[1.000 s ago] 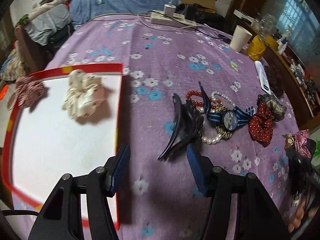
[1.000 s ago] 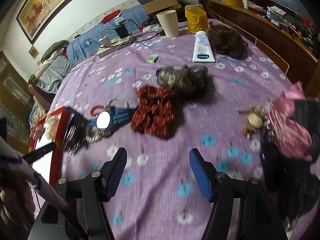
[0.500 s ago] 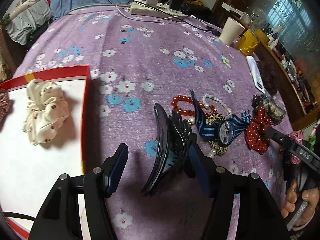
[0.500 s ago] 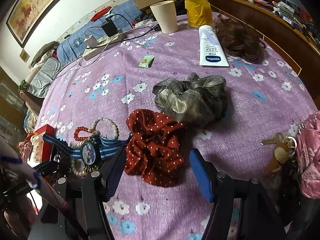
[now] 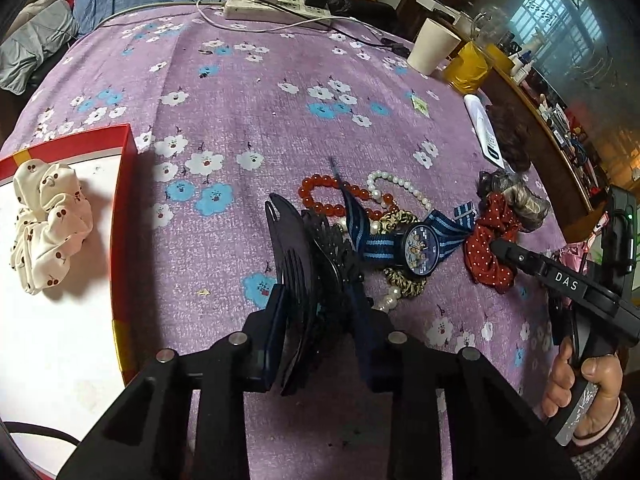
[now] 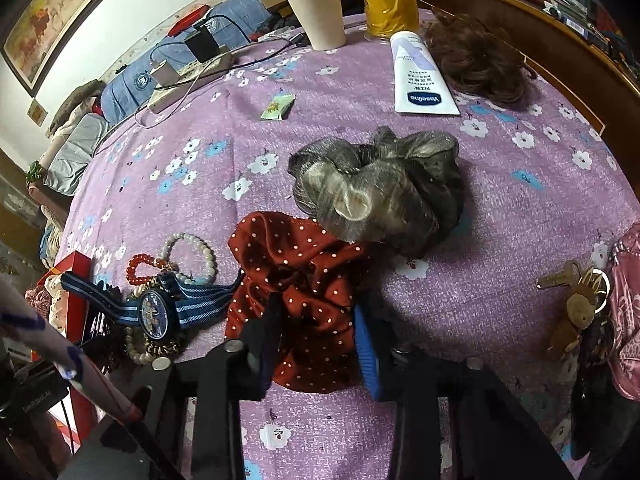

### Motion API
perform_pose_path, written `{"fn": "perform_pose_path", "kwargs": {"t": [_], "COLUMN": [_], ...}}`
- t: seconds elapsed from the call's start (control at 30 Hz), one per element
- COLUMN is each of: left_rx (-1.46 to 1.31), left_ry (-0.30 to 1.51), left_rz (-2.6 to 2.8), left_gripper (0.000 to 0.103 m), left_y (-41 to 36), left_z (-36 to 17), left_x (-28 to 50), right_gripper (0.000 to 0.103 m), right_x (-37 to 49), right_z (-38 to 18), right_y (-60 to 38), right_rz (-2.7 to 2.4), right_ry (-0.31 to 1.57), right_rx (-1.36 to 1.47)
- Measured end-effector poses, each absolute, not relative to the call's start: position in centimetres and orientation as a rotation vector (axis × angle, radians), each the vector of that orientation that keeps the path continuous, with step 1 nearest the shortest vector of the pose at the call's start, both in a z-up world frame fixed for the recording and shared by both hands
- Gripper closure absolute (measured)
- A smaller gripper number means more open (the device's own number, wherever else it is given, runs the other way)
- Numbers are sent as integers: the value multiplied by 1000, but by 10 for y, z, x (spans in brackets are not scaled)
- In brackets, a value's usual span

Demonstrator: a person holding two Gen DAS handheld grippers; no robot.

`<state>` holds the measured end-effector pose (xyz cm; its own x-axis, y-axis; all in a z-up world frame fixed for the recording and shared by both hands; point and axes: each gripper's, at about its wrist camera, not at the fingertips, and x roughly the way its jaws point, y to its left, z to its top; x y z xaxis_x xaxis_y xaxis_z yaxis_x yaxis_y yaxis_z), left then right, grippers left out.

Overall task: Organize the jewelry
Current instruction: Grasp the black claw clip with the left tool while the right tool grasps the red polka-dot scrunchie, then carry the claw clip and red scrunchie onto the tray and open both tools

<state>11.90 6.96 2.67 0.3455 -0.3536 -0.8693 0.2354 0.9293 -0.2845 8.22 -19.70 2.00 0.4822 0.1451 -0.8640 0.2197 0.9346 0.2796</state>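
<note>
The left hand-held gripper [image 5: 320, 320] has just been closing, and its two blue pads now squeeze the black hair claw [image 5: 304, 256], which stands on the purple flowered table [image 5: 248, 128]. The right hand-held gripper [image 6: 316, 344] has just been closing too, and its pads press the sides of the red dotted scrunchie [image 6: 300, 276].

Only the left view shows the inside of the red box [image 5: 124, 184], at the left. A cream scrunchie [image 5: 44, 224] with little cherries lies on its white floor. That view also shows a hand [image 5: 580, 384] holding the right tool.

Just beside the hair claw lies a pile: a blue striped watch [image 5: 416, 244], a red bead bracelet [image 5: 320, 196] and a pearl bracelet [image 5: 400, 188].

Only the right view shows clearly the grey shiny scrunchie [image 6: 376, 188] touching the red one, the keys [image 6: 576, 292] with a small toy, and a white tube [image 6: 420, 76] near a paper cup [image 6: 320, 12].
</note>
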Motion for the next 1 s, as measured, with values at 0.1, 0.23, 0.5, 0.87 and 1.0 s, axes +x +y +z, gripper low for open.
{"fn": "perform_pose_path", "kwargs": {"t": [0.1, 0.23, 0.5, 0.87, 1.0], "left_rx": [-139, -149, -131, -31, 7], "left_ry": [1153, 1140, 1084, 978, 948], "left_rz": [-372, -348, -328, -277, -268], "left_gripper": [75, 76, 79, 79, 79], "left_y": [73, 77, 77, 64, 56], "left_z": [29, 37, 67, 114, 124], "left_x": [117, 112, 88, 32, 11], "right_gripper": [84, 92, 94, 94, 94], "right_x": [81, 78, 61, 4, -16], "right_z": [19, 23, 41, 84, 99], "right_y": [-197, -195, -186, -165, -153], "right_rz": [-39, -22, 26, 103, 109], "right_ry": [1078, 1074, 1053, 986, 964], "right_rx": [380, 372, 363, 311, 253]}}
